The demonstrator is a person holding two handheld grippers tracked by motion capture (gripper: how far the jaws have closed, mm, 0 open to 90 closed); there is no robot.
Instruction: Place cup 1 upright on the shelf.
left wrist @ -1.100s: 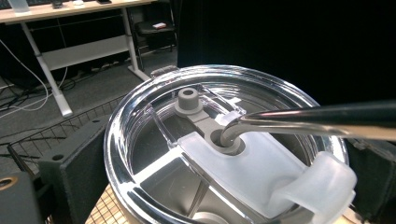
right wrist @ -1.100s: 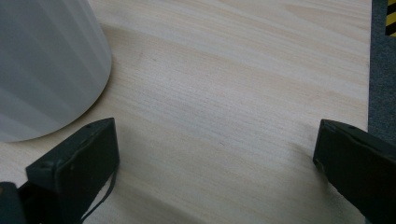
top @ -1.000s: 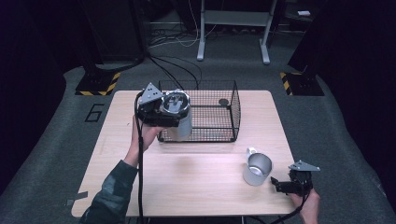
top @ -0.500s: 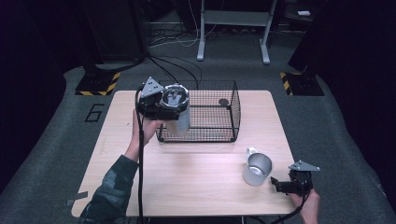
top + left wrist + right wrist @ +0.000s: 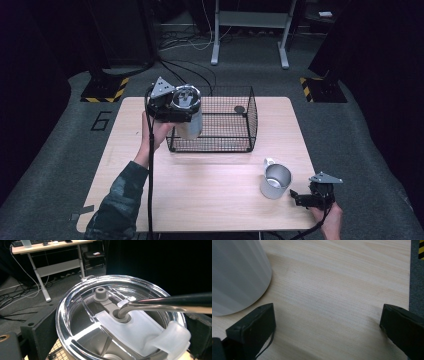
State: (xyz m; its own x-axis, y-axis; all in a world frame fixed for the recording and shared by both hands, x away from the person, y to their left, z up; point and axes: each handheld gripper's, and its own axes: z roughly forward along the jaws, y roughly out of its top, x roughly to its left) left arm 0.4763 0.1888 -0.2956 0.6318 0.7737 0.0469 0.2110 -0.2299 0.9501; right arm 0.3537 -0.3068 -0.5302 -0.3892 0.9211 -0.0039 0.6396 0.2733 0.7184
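In the high view the left gripper [image 5: 172,107] sits left of centre in the upper half of the frame, clamped round a lidded tumbler [image 5: 189,120] that hangs in the air at the left end of a black wire basket [image 5: 247,125]; the basket's near-left wall stands directly beside the tumbler, and a small dark round object [image 5: 239,109] lies on the basket floor toward its right end; lower right, a metal cup [image 5: 275,180] with a handle stands on the wooden table [image 5: 210,190], and just to its right the right gripper [image 5: 300,198] rests low near the table's edge, jaws spread and holding nothing.

Against the frames before, the tumbler and left gripper have risen toward the top of the frame and now overlap the basket's upper left corner; the cup and right gripper have stayed put.

The left gripper view shows the clear lid [image 5: 82,315] close up, with a bent metal straw [image 5: 160,303] entering its grey hole and a translucent flip tab [image 5: 170,340]; the right gripper view shows the cup's pale side [image 5: 237,275] at upper left, just beside the left jaw but not touching it.
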